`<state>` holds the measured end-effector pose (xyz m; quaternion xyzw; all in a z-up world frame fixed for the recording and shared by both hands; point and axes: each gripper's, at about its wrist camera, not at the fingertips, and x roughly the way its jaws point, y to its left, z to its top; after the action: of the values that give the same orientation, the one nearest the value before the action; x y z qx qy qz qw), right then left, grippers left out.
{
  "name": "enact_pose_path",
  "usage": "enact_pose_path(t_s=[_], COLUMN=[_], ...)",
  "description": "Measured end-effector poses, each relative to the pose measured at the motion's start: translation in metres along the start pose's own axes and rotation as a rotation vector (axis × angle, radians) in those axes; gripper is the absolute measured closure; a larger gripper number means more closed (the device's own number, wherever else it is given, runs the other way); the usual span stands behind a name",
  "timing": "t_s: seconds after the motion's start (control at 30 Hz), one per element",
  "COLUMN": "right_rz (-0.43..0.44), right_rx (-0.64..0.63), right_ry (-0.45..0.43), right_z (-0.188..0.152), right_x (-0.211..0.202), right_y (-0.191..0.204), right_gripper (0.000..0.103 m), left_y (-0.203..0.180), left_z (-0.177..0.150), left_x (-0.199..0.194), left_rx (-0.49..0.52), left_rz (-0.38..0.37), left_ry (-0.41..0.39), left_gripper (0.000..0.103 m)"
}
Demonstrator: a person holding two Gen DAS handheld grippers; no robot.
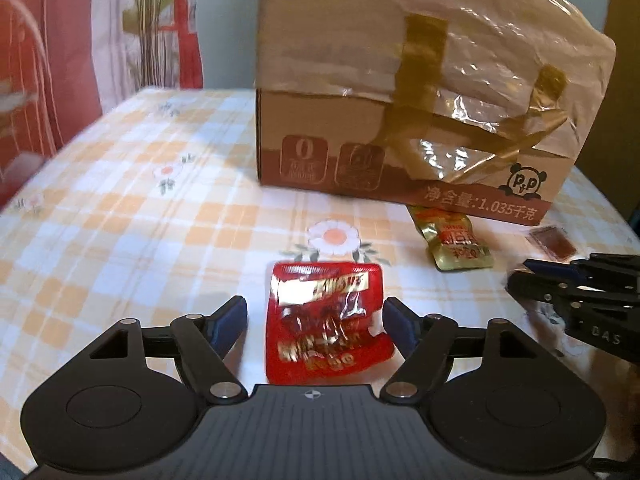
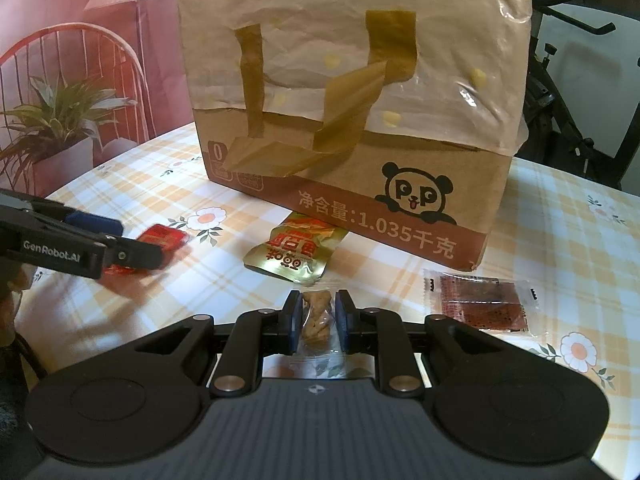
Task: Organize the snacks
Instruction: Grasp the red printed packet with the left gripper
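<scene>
One cardboard box (image 2: 352, 184) stood on my checked, flower-printed tablecloth (image 1: 120, 220), with a crumpled paper bag (image 2: 360, 40) with flat olive handles draped over its top; what either held I could not see from my cameras. One gold snack packet (image 2: 294, 254) lay with its far end tucked against the foot of the box. One clear packet of dark red-brown slices (image 2: 482, 304) lay flat on the cloth to the right, just beside the box corner. One red snack packet (image 1: 326, 326) lay on the cloth between the fingers of my left gripper (image 1: 316, 320), whose jaws stood wide, blue pads clear of the wrapper on both sides, gripping nothing. My right gripper (image 2: 317, 316) was closed tight on one small clear-wrapped brown twisted snack (image 2: 316, 318), pads pressing it from both sides, the wrapper's tail trailing back toward the gripper body.
</scene>
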<state>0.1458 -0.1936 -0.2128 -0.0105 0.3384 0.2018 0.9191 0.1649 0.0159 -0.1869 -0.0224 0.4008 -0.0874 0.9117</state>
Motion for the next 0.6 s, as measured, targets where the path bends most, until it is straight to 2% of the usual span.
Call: enact_pose_path(t_s=[0.13, 0.33, 0.43, 0.47, 0.6], right_rz=[0.0, 0.002, 0.003, 0.004, 0.007], right_rx=[0.0, 0.001, 0.0, 0.0, 0.001], right_ry=[0.0, 0.001, -0.001, 0.0, 0.0], right_z=[0.0, 0.0, 0.0, 0.0, 0.0], right_x=[0.0, 0.0, 0.0, 0.0, 0.0], right_y=[0.001, 0.001, 0.0, 0.0, 0.0], right_gripper=[0.084, 0.084, 0.084, 0.084, 0.084], left_y=[-0.005, -0.018, -0.015, -0.013, -0.008], left_z=[-0.005, -0.009, -0.008, -0.008, -0.006], left_x=[-0.005, -0.004, -0.003, -0.003, -0.003], left_rx=[0.021, 0.108, 0.1, 0.097, 0.072], left_rz=[-0.001, 0.02, 0.017, 0.02, -0.002], left_ry=[0.014, -0.003, -0.026, -0.034, -0.051], left_gripper=[0.026, 0.025, 0.031, 0.037, 0.041])
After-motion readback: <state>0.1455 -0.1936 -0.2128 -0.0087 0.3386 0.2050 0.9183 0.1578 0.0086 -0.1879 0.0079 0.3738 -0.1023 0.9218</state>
